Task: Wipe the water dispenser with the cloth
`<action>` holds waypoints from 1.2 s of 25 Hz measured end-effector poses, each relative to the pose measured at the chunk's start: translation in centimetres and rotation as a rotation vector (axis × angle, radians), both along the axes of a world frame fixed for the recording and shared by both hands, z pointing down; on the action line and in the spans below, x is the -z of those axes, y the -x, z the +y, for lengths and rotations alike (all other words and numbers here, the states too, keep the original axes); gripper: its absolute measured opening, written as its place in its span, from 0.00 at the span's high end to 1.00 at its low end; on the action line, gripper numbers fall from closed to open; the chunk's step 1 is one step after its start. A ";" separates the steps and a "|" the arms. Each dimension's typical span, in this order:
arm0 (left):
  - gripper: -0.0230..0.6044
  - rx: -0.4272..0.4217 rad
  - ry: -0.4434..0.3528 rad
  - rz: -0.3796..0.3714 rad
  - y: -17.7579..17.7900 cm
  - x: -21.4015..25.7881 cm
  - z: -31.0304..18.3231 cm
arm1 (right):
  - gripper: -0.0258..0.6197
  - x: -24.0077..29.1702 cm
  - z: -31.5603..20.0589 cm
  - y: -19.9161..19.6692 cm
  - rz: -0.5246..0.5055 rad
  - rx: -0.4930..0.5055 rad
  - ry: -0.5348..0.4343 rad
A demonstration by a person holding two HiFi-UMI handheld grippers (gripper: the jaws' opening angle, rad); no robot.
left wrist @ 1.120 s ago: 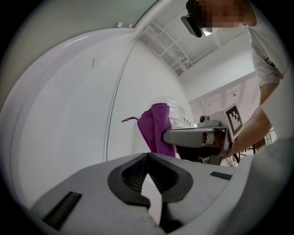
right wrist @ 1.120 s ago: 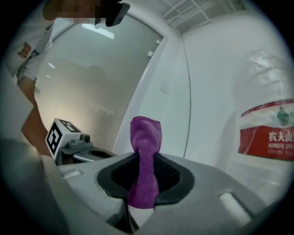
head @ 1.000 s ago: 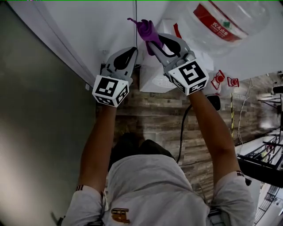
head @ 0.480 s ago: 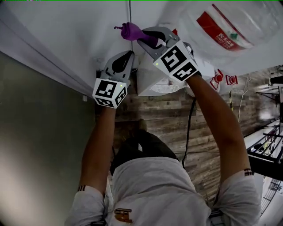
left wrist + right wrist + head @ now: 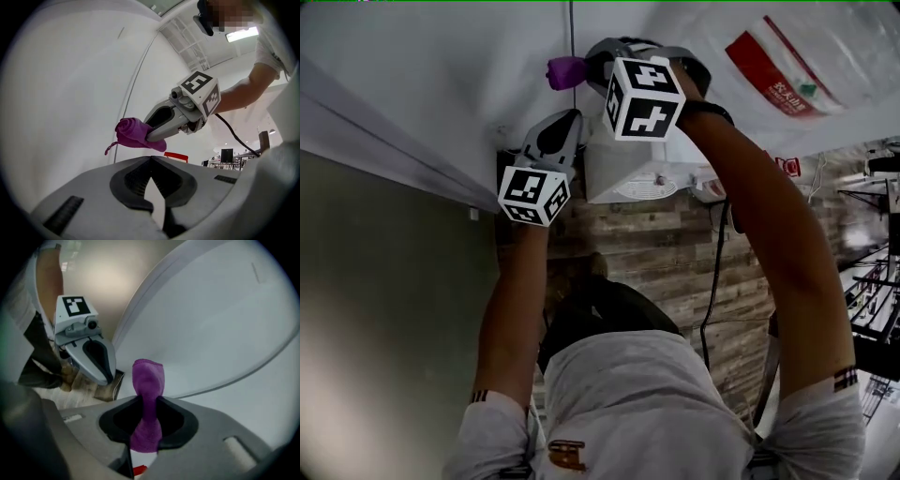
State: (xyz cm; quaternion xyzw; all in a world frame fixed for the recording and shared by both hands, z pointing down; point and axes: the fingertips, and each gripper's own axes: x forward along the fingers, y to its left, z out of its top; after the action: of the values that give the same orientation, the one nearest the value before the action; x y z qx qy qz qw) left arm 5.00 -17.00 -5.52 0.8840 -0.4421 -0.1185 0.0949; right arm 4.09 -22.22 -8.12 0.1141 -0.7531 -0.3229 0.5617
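The white water dispenser (image 5: pixel 636 172) stands against the wall, and its clear bottle (image 5: pixel 787 56) has a red label. My right gripper (image 5: pixel 587 69) is raised above the dispenser's left side and is shut on a rolled purple cloth (image 5: pixel 565 71). In the right gripper view the cloth (image 5: pixel 148 380) sticks out between the jaws toward the white wall. My left gripper (image 5: pixel 568 118) is held just left of the dispenser, shut on nothing. The left gripper view shows the right gripper (image 5: pixel 151 137) with the cloth (image 5: pixel 133 135) ahead. I cannot tell whether the cloth touches anything.
A white wall (image 5: pixel 431 75) fills the left and top. The floor (image 5: pixel 656 253) below is wood-patterned, and a black cable (image 5: pixel 713 281) runs down it from the dispenser. Metal racks (image 5: pixel 872 319) stand at the far right. The person's body is at the bottom.
My right gripper has swung left and up with the cloth, turning so its marker cube faces the head camera. The left gripper has hardly moved.
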 end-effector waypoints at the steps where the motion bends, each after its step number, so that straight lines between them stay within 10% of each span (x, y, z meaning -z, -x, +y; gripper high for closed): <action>1: 0.97 -0.002 0.005 0.010 -0.1 -0.4 -0.2 | 0.82 -0.6 -0.2 -0.1 0.057 0.018 0.006; 18: 0.97 -0.114 0.013 0.022 -3.7 -7.3 -2.8 | 0.82 -7.0 -6.5 -5.7 0.736 0.075 0.070; 30: 0.97 -0.164 0.000 0.060 -5.1 -12.0 -3.5 | 0.82 -10.3 -10.1 -8.5 0.999 0.007 0.041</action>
State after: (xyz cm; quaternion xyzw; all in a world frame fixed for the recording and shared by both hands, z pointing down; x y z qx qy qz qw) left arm 10.13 -20.46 6.47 0.9133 -0.3652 -0.1365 0.1175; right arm 12.57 -32.35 2.22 -0.0681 -0.3987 -0.3251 0.8548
